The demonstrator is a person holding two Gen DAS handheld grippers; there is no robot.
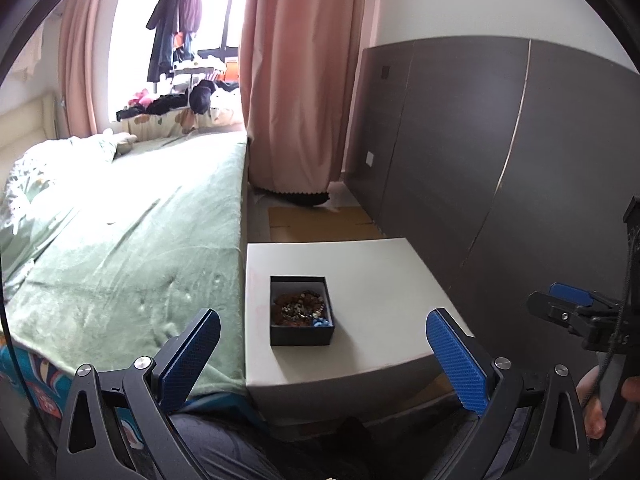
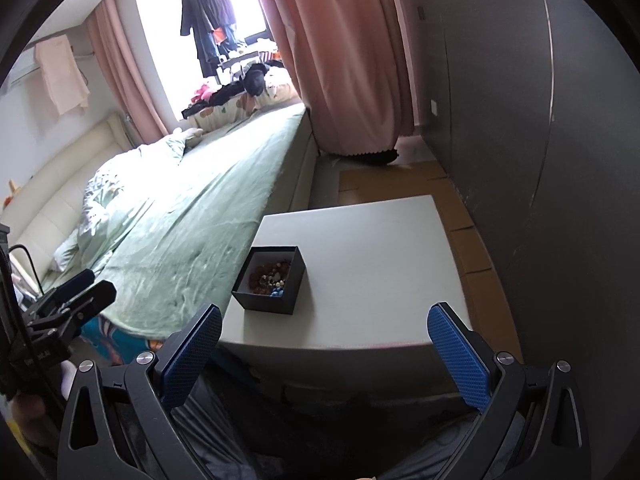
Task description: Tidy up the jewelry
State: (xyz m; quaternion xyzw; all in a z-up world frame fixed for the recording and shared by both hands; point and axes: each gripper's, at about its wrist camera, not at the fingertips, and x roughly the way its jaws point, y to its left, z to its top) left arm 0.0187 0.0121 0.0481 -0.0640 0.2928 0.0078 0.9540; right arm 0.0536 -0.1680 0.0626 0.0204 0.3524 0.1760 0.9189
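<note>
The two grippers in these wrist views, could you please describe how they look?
The left gripper and the right gripper look alike: black angular frames with cut-outs and silver screw heads, each carrying two flat fingers with blue textured pads. A thin black cable runs beside the left one in the right wrist view.

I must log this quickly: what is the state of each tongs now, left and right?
Left tongs: open, holding nothing, short of the black box.
Right tongs: open, holding nothing.
</note>
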